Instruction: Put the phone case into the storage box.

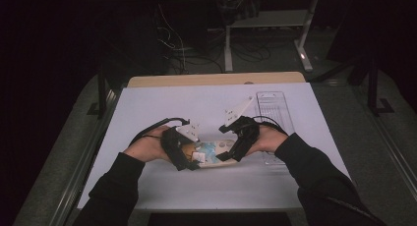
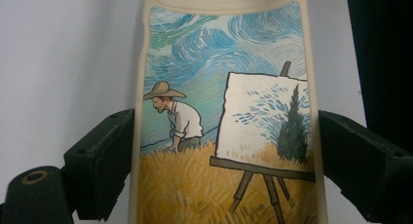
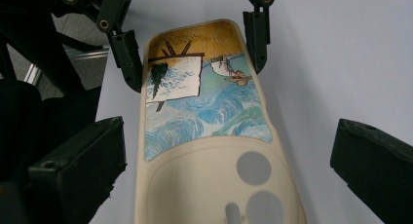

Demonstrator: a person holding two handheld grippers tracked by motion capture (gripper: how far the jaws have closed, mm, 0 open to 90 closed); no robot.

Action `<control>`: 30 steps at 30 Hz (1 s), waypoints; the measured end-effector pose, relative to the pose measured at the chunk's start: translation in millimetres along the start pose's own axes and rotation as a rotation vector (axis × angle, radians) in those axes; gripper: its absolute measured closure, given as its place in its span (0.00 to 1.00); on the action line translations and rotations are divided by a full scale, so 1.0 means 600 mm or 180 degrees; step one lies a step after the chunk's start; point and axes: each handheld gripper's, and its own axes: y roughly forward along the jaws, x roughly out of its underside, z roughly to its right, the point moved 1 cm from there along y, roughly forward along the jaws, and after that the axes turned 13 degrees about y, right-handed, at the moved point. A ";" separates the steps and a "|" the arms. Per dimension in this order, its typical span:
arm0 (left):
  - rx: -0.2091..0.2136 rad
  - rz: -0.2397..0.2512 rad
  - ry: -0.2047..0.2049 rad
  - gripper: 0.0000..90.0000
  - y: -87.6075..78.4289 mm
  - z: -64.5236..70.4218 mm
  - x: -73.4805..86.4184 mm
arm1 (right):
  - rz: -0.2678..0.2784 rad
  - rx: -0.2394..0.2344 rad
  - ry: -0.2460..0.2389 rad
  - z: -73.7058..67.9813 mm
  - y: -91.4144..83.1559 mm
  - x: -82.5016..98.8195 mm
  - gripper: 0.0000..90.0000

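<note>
In the high view, a phone case (image 1: 210,152) lies flat on the white bench (image 1: 147,108), between the two claws. The left claw (image 1: 193,159) sits at the case's left end, the right claw (image 1: 227,156) at its right end. A clear plastic tray (image 1: 275,108) lies on the bench beyond the case, behind the right hand (image 1: 268,137).

In the left claw view, the case (image 2: 224,112) runs up between the black jaws, painted side up, with a man in a straw hat and an easel. Both pads press on the case's cream edges: the left claw is grasping the case.

In the right claw view, the case (image 3: 209,136) lies between the jaws, camera-hole end nearest. Bare bench shows on either side of it, so the right claw is released. The left claw (image 3: 195,53) grips the case's far end.
</note>
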 end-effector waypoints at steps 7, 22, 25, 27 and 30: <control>0.0003 0.0003 0.0009 0.12 0.001 0.004 -0.004 | -0.0107 -0.0071 -0.0054 -0.005 0.021 0.001 0.00; 0.0027 -0.0034 0.0049 0.12 0.003 0.005 -0.005 | -0.0152 -0.0027 -0.0138 -0.012 0.035 0.012 0.00; 0.0038 -0.0078 0.0107 0.12 0.002 0.003 -0.004 | -0.0163 -0.0028 -0.0154 -0.013 0.041 0.015 0.00; 0.0032 -0.0037 0.0048 0.12 0.004 0.005 -0.004 | -0.0165 -0.0026 -0.0156 -0.015 0.045 0.018 0.00; 0.0035 -0.0065 0.0073 0.12 0.004 0.005 -0.003 | -0.0203 -0.0018 -0.0167 -0.017 0.050 0.022 0.00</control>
